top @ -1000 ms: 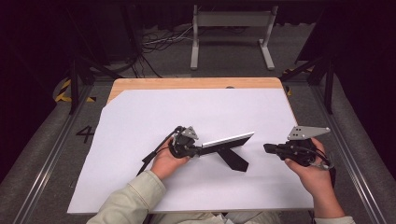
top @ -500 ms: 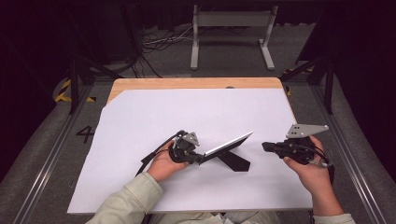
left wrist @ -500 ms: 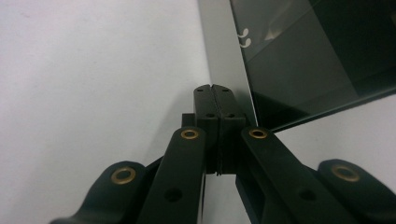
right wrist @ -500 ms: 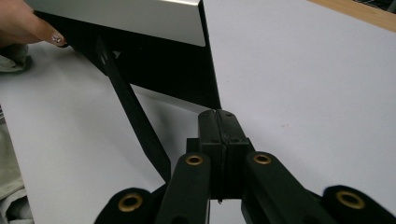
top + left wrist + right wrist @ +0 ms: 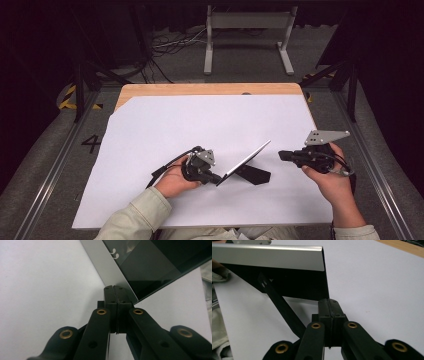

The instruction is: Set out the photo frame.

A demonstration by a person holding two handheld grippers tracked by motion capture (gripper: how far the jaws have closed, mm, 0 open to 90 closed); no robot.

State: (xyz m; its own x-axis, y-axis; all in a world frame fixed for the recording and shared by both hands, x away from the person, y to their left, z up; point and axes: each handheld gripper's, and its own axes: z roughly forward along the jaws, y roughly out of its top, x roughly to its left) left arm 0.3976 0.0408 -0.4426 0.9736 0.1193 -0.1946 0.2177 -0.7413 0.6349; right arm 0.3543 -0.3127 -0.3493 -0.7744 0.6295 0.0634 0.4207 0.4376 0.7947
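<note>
from above, your left gripper lifts a tilted tablet by its corner near the desk's front edge. left gripper view: jaws clamped on that thin, slippery, fragile rim. right gripper view: right gripper jaws closed, empty.

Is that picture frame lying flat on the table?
No, the picture frame is tilted, one edge raised, its black stand leg on the white table.

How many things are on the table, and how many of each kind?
Grippers: 2, the left gripper and the right gripper
Picture frames with a stand: 1, the frame
White sheets covering the table: 1, the sheet
Total: 4
</note>
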